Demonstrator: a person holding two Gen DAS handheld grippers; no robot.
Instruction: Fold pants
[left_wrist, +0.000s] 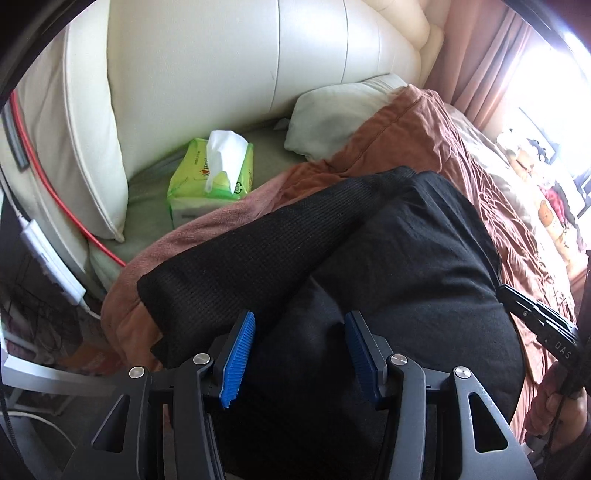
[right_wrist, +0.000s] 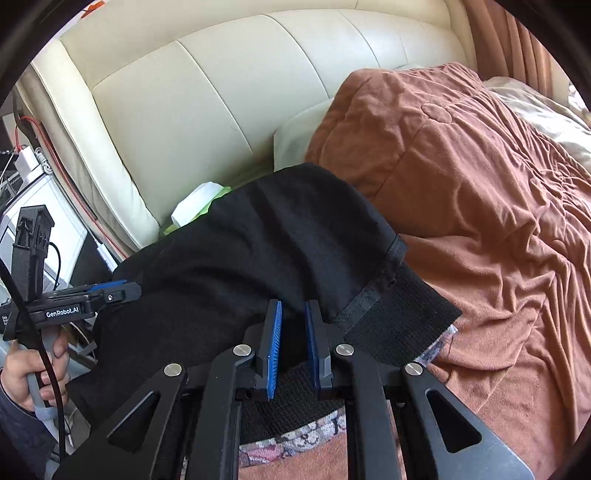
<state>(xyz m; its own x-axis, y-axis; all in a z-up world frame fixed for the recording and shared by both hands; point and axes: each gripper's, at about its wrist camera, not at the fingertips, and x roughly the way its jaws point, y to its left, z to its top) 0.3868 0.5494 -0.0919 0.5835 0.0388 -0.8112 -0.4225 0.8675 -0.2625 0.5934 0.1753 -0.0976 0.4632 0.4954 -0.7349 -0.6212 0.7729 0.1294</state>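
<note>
The right tongs (right_wrist: 293, 321) are clenched on a fold of the black pants (right_wrist: 258, 240), their ribbed blue pads (right_wrist: 274, 347) pinching soft matte cloth just beside the coarser, ribbed-knit waistband (right_wrist: 399, 314). The left tongs (left_wrist: 299, 350) stand released, blue pads (left_wrist: 240, 354) apart, with the dark fabric bunched between and below them. The pants lie in a rounded heap on a wrinkled rust-brown blanket (right_wrist: 480, 192) spread over the bed. Beyond sit a crinkly green tissue pack (left_wrist: 210, 181), a white pillow (left_wrist: 332, 118) and a smooth, padded cream headboard (right_wrist: 221, 81).
</note>
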